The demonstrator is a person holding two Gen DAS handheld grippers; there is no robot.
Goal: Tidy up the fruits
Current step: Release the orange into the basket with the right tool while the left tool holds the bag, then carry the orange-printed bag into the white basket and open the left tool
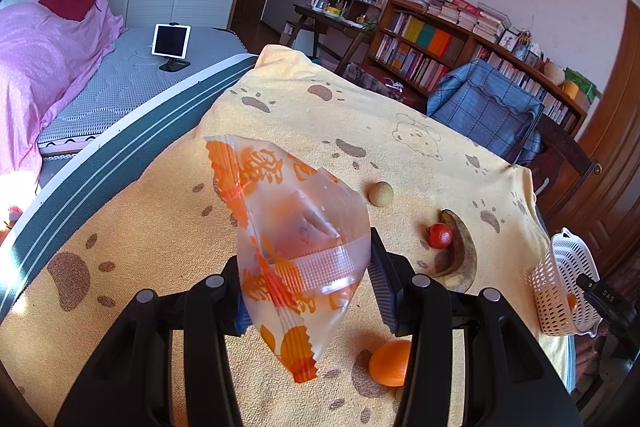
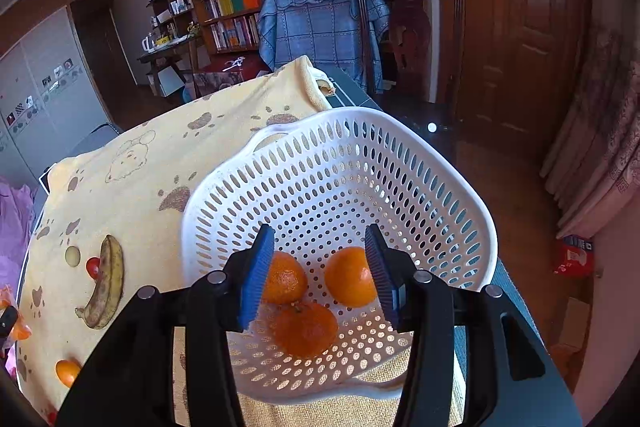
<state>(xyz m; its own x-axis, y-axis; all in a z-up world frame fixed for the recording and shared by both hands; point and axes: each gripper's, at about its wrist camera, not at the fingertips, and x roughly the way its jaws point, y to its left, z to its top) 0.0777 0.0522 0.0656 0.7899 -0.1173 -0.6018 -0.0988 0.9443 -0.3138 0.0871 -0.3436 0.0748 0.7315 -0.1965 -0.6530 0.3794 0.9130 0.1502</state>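
My left gripper (image 1: pixel 308 275) has its jaws wide apart, with a clear plastic bag printed in orange (image 1: pixel 296 227) standing between them; whether the pads grip it I cannot tell. On the yellow cloth lie an orange (image 1: pixel 390 363), a spotted banana (image 1: pixel 460 251), a small red fruit (image 1: pixel 440 235) and a round tan fruit (image 1: pixel 381 193). My right gripper (image 2: pixel 320 271) is open above a white perforated basket (image 2: pixel 420 195) that holds three oranges (image 2: pixel 306 329). The banana (image 2: pixel 106 281) and one orange (image 2: pixel 67 372) also show left of the basket.
The table carries a yellow paw-print cloth (image 1: pixel 168 227). The basket (image 1: pixel 560 287) stands at the table's right edge. A bed (image 1: pixel 120 87) lies to the left, a chair with a blue cover (image 1: pixel 484 107) and a bookshelf (image 1: pixel 440 47) behind.
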